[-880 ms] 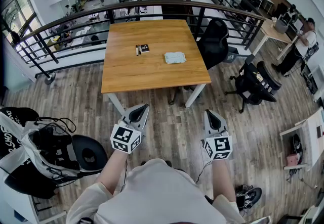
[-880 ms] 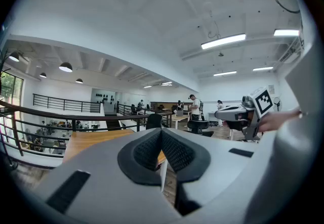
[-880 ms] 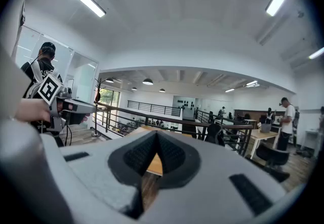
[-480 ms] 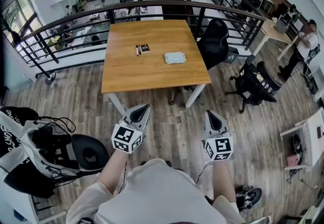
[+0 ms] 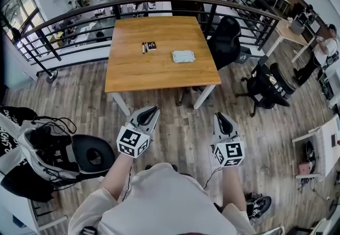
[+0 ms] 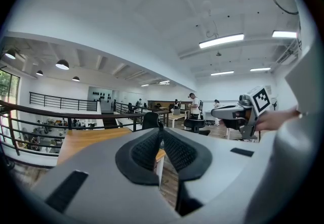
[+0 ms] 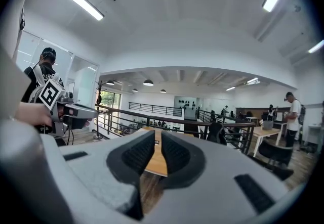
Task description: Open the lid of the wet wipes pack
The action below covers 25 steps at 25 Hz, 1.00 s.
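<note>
The wet wipes pack [image 5: 184, 57], pale green and flat, lies with its lid down on the right half of a wooden table [image 5: 159, 77]. Both grippers are held over the floor, well short of the table's near edge. My left gripper [image 5: 152, 109] points toward the table; in the left gripper view its jaws [image 6: 161, 128] meet at the tips with nothing between them. My right gripper [image 5: 219, 116] is level beside it. In the right gripper view its jaws [image 7: 157, 138] stand a narrow gap apart, empty, with the table [image 7: 153, 160] seen through the gap.
A small dark item with a pen-like stick [image 5: 148, 46] lies left of the pack. A black office chair [image 5: 225, 43] stands at the table's right side, a railing [image 5: 79, 16] behind it. Bags and a black seat [image 5: 64, 157] sit on the floor to my left.
The whole view has shifted slightly. Both grippers keep their place in front of the person, and nothing on the table has moved.
</note>
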Each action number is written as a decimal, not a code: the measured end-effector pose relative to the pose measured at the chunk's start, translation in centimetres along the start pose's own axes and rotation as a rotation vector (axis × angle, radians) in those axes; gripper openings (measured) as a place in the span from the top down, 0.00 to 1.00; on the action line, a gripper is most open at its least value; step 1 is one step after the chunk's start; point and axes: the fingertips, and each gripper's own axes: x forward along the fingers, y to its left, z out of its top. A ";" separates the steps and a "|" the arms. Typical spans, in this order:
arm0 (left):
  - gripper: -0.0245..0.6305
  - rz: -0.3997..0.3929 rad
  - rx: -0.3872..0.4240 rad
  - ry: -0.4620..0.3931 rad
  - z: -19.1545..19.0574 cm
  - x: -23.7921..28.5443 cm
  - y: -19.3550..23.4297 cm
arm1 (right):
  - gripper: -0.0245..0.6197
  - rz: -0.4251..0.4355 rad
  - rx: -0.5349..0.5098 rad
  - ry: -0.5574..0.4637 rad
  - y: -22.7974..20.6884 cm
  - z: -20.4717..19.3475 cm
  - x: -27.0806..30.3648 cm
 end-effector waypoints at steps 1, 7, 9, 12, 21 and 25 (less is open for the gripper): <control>0.93 -0.001 -0.002 0.002 0.0 0.2 0.0 | 0.91 0.001 0.002 -0.001 -0.2 0.1 0.1; 0.93 -0.003 -0.011 0.011 0.7 1.1 0.3 | 0.81 0.036 0.010 0.009 -0.4 0.8 1.2; 0.93 -0.003 -0.012 0.011 0.6 1.5 0.0 | 0.78 0.047 0.013 0.012 -0.8 0.6 1.4; 0.91 -0.002 -0.015 0.012 0.2 2.3 -0.4 | 0.76 0.058 0.013 0.016 -1.6 0.2 1.7; 0.91 0.035 -0.033 0.025 -0.7 4.6 -1.3 | 0.75 0.113 -0.002 0.035 -3.9 -1.0 2.7; 0.90 0.038 -0.047 0.038 -1.5 5.5 -1.2 | 0.75 0.126 -0.001 0.049 -4.6 -1.8 3.7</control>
